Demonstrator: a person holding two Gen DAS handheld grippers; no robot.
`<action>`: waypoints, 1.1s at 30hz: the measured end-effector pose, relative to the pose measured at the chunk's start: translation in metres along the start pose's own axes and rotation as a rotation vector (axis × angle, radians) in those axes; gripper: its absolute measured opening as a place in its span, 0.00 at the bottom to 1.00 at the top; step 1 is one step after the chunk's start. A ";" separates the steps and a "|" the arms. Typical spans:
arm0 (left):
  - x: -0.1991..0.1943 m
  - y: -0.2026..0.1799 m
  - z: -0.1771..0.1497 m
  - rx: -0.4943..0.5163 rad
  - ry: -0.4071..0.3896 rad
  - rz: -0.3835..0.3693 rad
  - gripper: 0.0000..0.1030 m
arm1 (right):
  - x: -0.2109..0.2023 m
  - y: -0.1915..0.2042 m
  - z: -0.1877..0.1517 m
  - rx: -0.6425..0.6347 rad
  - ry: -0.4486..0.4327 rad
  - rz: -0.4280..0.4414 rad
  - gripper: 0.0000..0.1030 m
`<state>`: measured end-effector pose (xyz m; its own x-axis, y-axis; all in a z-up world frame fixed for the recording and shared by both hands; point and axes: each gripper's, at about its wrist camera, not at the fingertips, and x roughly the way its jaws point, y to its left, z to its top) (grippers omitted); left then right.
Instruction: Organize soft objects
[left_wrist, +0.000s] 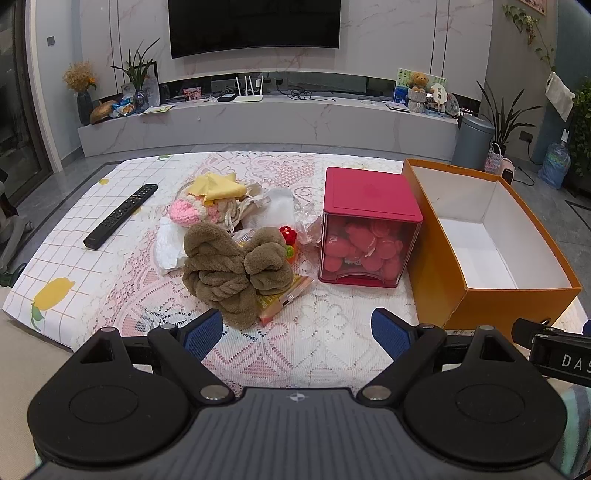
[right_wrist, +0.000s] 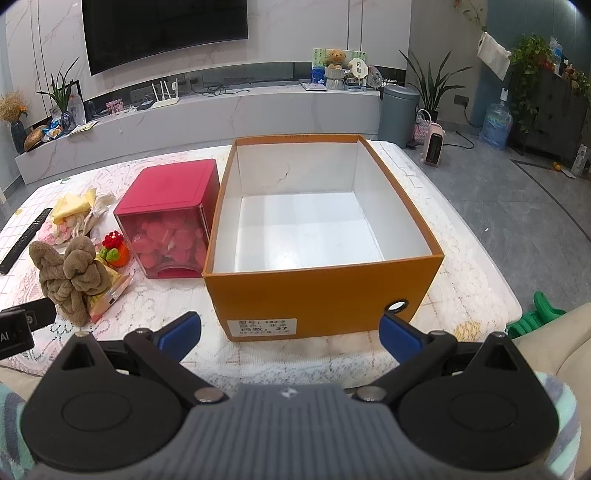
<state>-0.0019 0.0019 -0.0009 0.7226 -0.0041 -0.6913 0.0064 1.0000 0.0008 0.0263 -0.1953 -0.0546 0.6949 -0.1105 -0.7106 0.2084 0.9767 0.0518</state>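
The left gripper (left_wrist: 297, 330) is hovering low over the lace-covered table (left_wrist: 314, 343) with its 2 blue-padded fingers (left_wrist: 202, 334) spread wide and holding nothing. The right gripper (right_wrist: 290, 332) is likewise spread and empty, facing the open orange cardboard box (right_wrist: 321, 291), whose white inside is bare. The brown plush braided fabric bundle (left_wrist: 236, 271) is lying just ahead of the left gripper, resting on a flat snack packet (left_wrist: 284, 297), with pink and yellow knitted pieces (left_wrist: 205, 206) behind it and a red plastic cube container (left_wrist: 369, 225) between the heap and the box. The bundle looks light, squashy and non-slippery, so pinching 1 thick braided loop near its top should be holding it securely, though loose ends may be dangling.
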 end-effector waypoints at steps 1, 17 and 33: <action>0.000 0.000 0.000 -0.001 0.001 0.000 1.00 | 0.000 0.000 0.000 0.000 0.000 0.000 0.98; 0.001 0.000 -0.002 0.001 0.002 -0.003 1.00 | 0.001 0.000 -0.001 0.004 0.009 -0.006 0.98; 0.002 -0.001 -0.003 0.001 0.006 -0.002 1.00 | 0.000 0.000 -0.001 0.003 0.013 -0.003 0.98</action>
<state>-0.0027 0.0010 -0.0044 0.7186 -0.0064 -0.6954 0.0087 1.0000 -0.0002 0.0255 -0.1953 -0.0559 0.6852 -0.1110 -0.7199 0.2128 0.9757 0.0521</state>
